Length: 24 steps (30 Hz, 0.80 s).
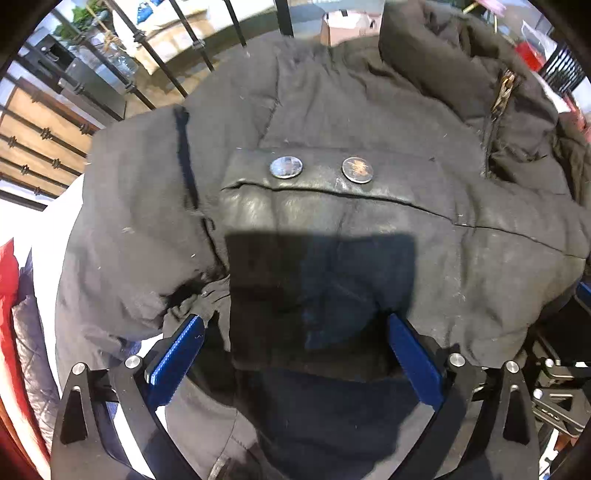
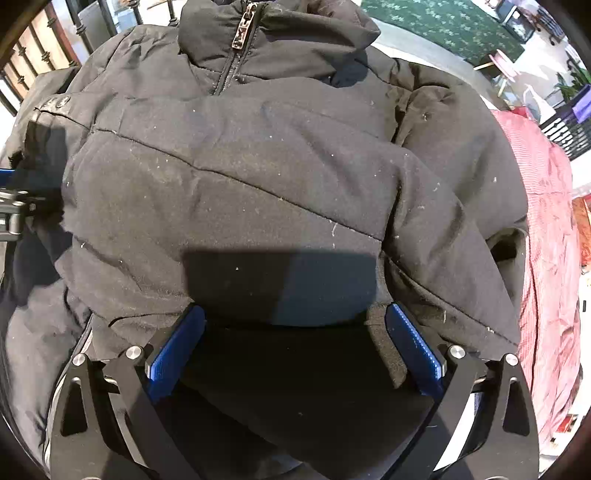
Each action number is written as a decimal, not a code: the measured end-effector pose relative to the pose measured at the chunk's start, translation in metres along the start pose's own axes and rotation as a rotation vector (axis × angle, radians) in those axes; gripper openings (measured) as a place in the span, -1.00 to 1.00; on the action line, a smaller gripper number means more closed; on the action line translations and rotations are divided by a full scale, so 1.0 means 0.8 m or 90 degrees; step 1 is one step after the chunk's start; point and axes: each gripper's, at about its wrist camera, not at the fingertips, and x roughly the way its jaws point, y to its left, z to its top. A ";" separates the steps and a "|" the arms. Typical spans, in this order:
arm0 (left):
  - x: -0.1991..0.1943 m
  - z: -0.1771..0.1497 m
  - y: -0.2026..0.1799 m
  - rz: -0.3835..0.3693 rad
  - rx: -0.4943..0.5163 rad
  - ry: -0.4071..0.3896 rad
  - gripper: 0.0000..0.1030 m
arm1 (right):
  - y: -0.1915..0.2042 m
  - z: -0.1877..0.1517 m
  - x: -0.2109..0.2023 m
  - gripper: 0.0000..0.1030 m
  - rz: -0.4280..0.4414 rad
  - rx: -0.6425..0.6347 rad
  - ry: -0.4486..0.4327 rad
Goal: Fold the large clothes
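A black puffer jacket fills both views, collar toward twelve o'clock. The left gripper and right gripper each sit at six o'clock, blue fingers spread wide apart with jacket fabric between them.

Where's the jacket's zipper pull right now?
In the right wrist view the zipper pull hangs at top centre on the jacket collar; in the left wrist view it sits upper right.

bed (white sheet) | jacket | red blanket
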 end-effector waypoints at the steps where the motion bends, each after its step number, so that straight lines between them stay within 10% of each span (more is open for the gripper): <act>1: -0.006 -0.006 0.003 -0.005 -0.004 -0.011 0.87 | 0.000 -0.001 -0.001 0.89 -0.001 0.000 -0.001; 7: -0.047 -0.079 0.056 -0.041 -0.078 -0.059 0.87 | 0.003 0.007 -0.019 0.89 0.020 0.012 0.048; 11: -0.060 -0.148 0.138 -0.027 -0.176 -0.067 0.87 | -0.007 -0.001 -0.072 0.89 0.078 0.079 -0.023; 19: -0.057 -0.305 0.342 0.058 -0.483 -0.024 0.81 | -0.007 -0.060 -0.113 0.89 0.132 0.142 -0.021; 24: -0.047 -0.365 0.437 -0.016 -0.678 -0.028 0.61 | 0.006 -0.093 -0.141 0.89 0.104 0.132 -0.044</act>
